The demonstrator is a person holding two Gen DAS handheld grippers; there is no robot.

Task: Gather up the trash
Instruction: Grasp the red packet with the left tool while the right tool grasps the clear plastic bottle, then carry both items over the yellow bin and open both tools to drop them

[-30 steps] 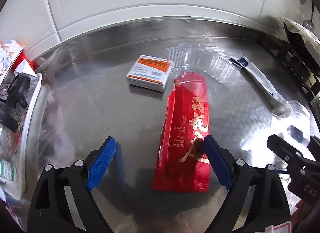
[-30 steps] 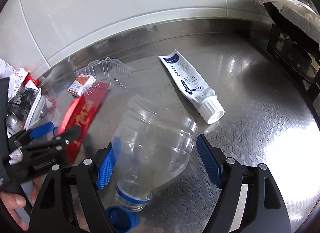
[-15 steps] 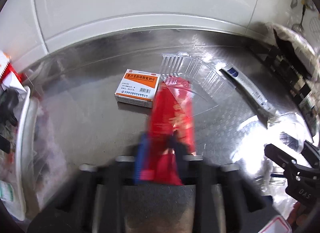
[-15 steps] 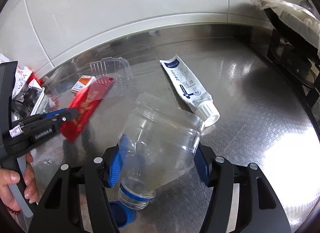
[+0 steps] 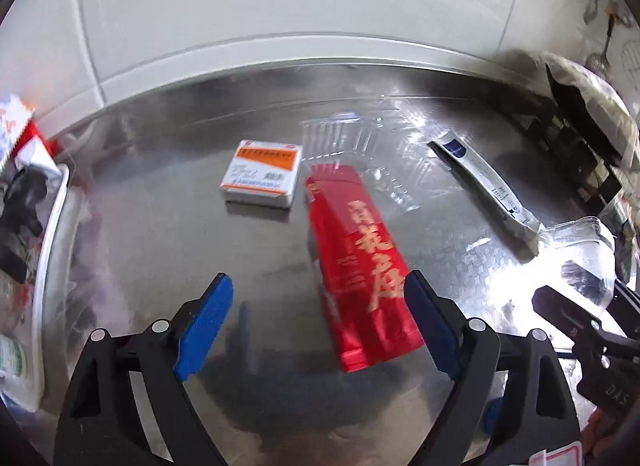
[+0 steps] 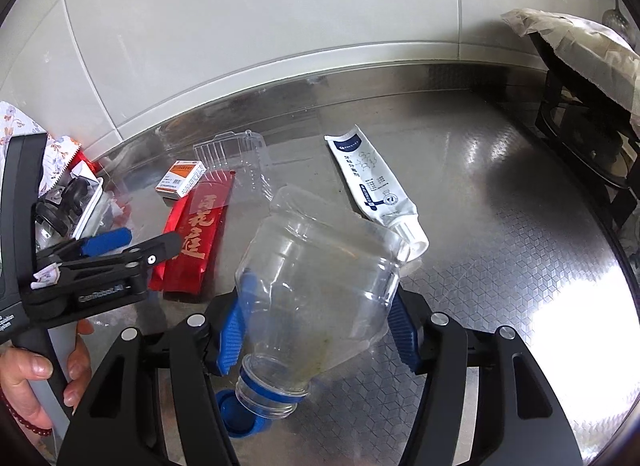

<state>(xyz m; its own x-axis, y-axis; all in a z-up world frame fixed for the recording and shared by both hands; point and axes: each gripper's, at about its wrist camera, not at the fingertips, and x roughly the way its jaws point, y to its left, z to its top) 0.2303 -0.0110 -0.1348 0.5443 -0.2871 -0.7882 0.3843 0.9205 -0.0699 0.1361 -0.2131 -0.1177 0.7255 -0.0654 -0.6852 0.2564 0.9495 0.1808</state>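
Note:
A red foil packet (image 5: 360,258) lies flat on the steel counter (image 5: 160,225). My left gripper (image 5: 318,286) hangs over the packet's near end with its jaws opening; the packet sits between them by the right finger, and no pad presses it. My right gripper (image 6: 320,298) is shut on a clear plastic jar (image 6: 320,278), tilted mouth-down toward the camera and held off the counter. The jar's blue lid (image 6: 236,414) lies under the mouth. An orange-and-white medicine box (image 5: 262,173), a clear clamshell (image 5: 360,145) and a white toothpaste tube (image 6: 372,181) lie farther back.
A white tray (image 5: 52,225) of clutter stands at the counter's left edge. At the far right are a black stove grate (image 6: 580,137) and a paper-covered pan (image 6: 580,41). A tiled wall runs along the back. A hand (image 6: 36,370) holds the left gripper's handle.
The left jaws pinched the red packet half a second ago and have sprung open again; the packet now lies skewed. The right jaws closed onto the jar and raised it slightly.

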